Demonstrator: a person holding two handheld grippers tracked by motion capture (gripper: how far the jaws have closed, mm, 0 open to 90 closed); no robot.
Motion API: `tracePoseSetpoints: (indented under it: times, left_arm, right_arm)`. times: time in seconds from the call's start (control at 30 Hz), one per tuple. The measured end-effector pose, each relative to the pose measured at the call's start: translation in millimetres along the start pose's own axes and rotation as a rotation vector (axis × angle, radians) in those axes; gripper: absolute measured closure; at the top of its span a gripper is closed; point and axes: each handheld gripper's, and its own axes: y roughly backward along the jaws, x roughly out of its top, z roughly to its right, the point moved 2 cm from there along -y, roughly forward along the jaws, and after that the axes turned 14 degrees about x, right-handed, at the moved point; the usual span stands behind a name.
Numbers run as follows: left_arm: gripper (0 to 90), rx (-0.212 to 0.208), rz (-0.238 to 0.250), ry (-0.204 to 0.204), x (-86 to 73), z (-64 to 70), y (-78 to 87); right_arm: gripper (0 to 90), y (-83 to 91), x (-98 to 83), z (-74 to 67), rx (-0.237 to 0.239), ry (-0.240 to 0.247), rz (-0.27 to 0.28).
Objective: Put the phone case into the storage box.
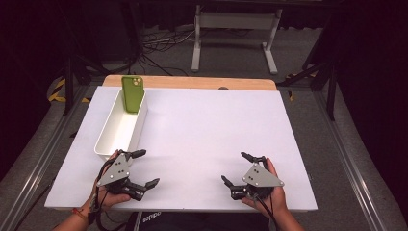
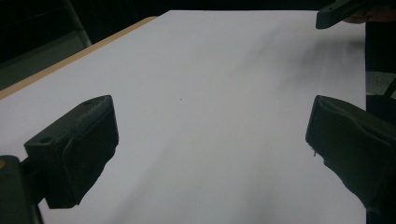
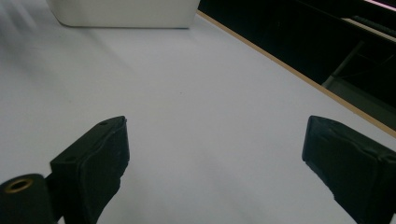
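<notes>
High view shows the white bin (image 1: 120,130) as the landmark: a green phone (image 1: 133,94) leans upright at its far end. The left gripper (image 1: 142,168) hovers just beside the bin's near end, jaws spread and empty. The right gripper (image 1: 235,169) sits well apart from the bin, jaws likewise spread, over the white table (image 1: 202,130).

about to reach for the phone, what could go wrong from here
The phone stands tilted against the far end of the bin, so a nudge might tip it flat. The left gripper sits close by the bin's near end and could bump it when lifting off. Both grippers are open and far from the phone.
</notes>
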Motion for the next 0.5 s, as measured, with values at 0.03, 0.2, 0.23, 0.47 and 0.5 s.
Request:
tracePoseSetpoints:
  times: [0.03, 0.2, 0.23, 0.47, 0.5]
  left_arm:
    - [3.2, 0.006, 0.001, 0.007, -1.7, 0.6, 0.6]
    - [3.1, 0.012, -0.001, 0.023, -5.1, 1.0, 4.1]
    - [3.1, 0.012, -0.001, 0.023, -5.1, 1.0, 4.1]
    - [3.4, 0.031, 0.014, 0.03, -4.2, -0.2, 6.9]
    - [3.4, 0.032, 0.013, 0.029, -4.2, -0.1, 7.1]
  right_arm:
    - [8.1, 0.1, 0.0, -0.4, 0.0, 0.002, -0.001]
    - [8.0, -0.4, 0.1, -0.8, 0.002, 0.0, 0.002]
    - [8.0, -0.4, 0.1, -0.8, 0.002, 0.0, 0.002]
    - [7.9, -0.4, 0.4, -1.8, 0.004, 0.001, 0.004]
    - [7.9, -0.4, 0.5, -1.8, 0.004, 0.001, 0.004]
